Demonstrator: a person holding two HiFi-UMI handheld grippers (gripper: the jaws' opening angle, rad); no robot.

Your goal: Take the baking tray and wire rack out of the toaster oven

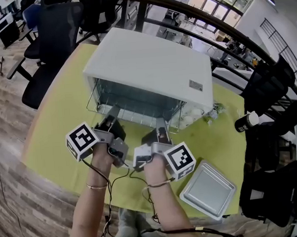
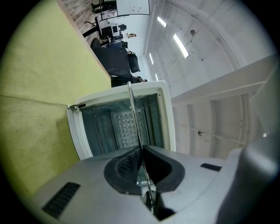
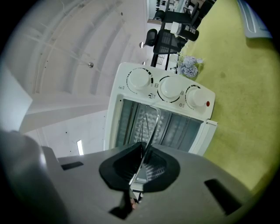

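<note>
Nearby, baking tray (image 1: pixel 208 190), bottle (image 1: pixel 246 121), office chairs (image 1: pixel 54 31)

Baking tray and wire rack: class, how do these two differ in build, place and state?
The tray is a solid rimmed sheet; the rack is thin open wires. The tray lies on the table, clear of the oven; the rack sticks out of its mouth. The tray is untouched; the left gripper and right gripper are both shut on the rack. Both are silvery metal.

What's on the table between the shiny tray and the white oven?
Nothing. The head view shows only bare yellow table between the baking tray and the toaster oven.
</note>
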